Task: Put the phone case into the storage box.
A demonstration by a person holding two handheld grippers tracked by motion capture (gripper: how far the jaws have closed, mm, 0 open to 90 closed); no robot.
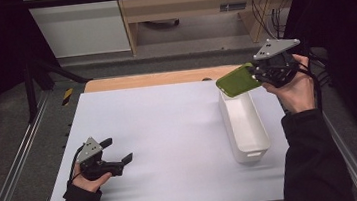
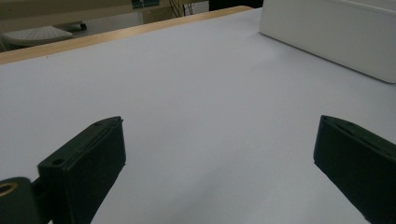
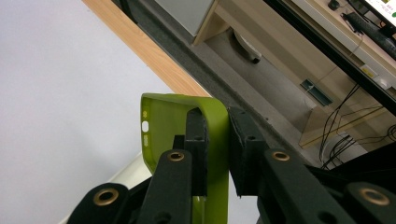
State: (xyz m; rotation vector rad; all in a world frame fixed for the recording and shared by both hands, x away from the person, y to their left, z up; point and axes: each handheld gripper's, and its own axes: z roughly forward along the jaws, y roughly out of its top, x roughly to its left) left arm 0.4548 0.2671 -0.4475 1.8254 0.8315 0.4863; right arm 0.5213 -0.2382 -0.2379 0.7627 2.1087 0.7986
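Nearest the person, at the near left of the white-topped table [image 1: 160, 132], the left claw [image 1: 120, 151] is resting low over the sheet with its two black jaws standing wide apart and nothing between them; in the left gripper view they are framing bare white table and, further off, the long side wall of the box. To the right and a little further away, the narrow white plastic rectangular bin [image 1: 244, 123] is sitting lengthwise on the table, open at the top and, as far as the high view is showing, with nothing inside. Just above its far end, the right claw [image 1: 257, 75] is hovering in the air, its jaws pinched tight on one edge of a thin olive-green flexible plastic phone case [image 1: 236, 81], which is sticking out to the left of the jaws, lifted clear of the table and tilted. In the right gripper view the green phone case [image 3: 161, 126] is showing its hollow inner side, with one jaw inside the shell and the other outside its wall. Beyond the table's wooden far edge, a pale wooden desk with cables is standing. The step in hand looks like carrying the case to the bin; the next move is probably calling for lowering the right claw over the bin's opening, levelling the case so it is fitting between the long walls, then spreading the jaws to let it go.
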